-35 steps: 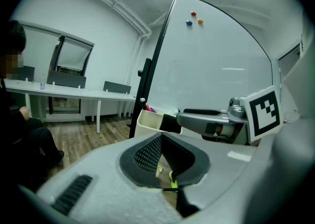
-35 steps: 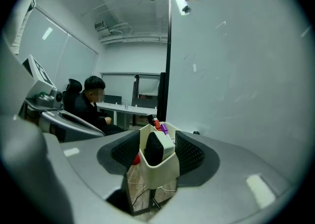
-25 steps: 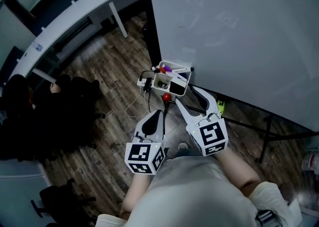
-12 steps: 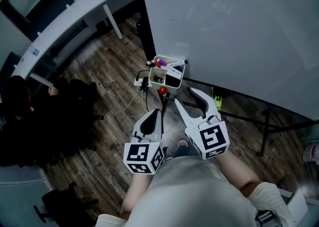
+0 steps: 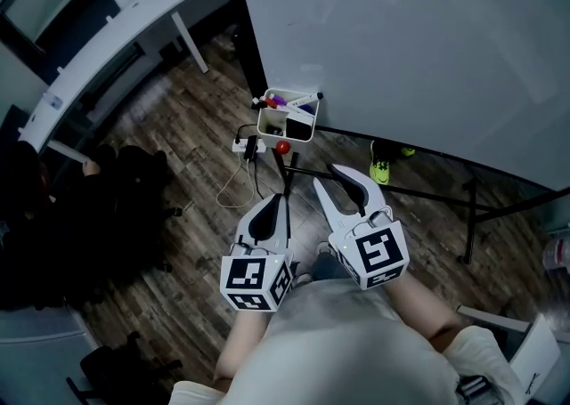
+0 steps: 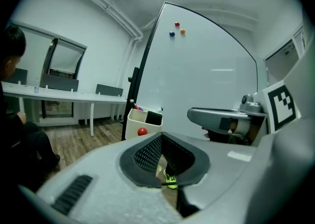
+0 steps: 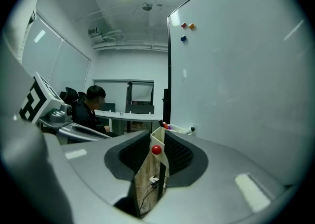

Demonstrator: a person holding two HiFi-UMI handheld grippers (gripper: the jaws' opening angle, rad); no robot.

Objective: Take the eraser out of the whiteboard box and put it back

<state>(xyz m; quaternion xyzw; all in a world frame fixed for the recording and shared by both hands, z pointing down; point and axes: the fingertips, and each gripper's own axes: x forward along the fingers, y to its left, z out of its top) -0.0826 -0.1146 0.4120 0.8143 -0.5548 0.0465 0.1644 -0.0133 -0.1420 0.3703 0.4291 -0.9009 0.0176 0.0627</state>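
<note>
The cream whiteboard box (image 5: 287,118) hangs at the whiteboard's (image 5: 427,47) lower left corner. A black eraser (image 5: 300,128) and markers (image 5: 281,101) sit in it, and a red ball (image 5: 281,147) is on its front. Both grippers hover well short of the box, above the floor. My left gripper (image 5: 284,200) is shut and empty. My right gripper (image 5: 324,174) has its jaws closing with nothing between them. The box (image 7: 158,137) and red ball (image 7: 156,150) show through the right gripper's (image 7: 157,164) gap. In the left gripper view the box (image 6: 141,122) stands beyond the gripper (image 6: 162,159).
A person in dark clothes (image 5: 62,216) sits at the left by a long white desk (image 5: 116,29). A power strip with cables (image 5: 245,143) lies on the wooden floor under the box. Black stand legs (image 5: 472,207) and a green shoe (image 5: 381,167) are under the board.
Both grippers have drawn back from the box, which now sits farther ahead of them. The right gripper's jaws have narrowed. The left gripper stays shut.
</note>
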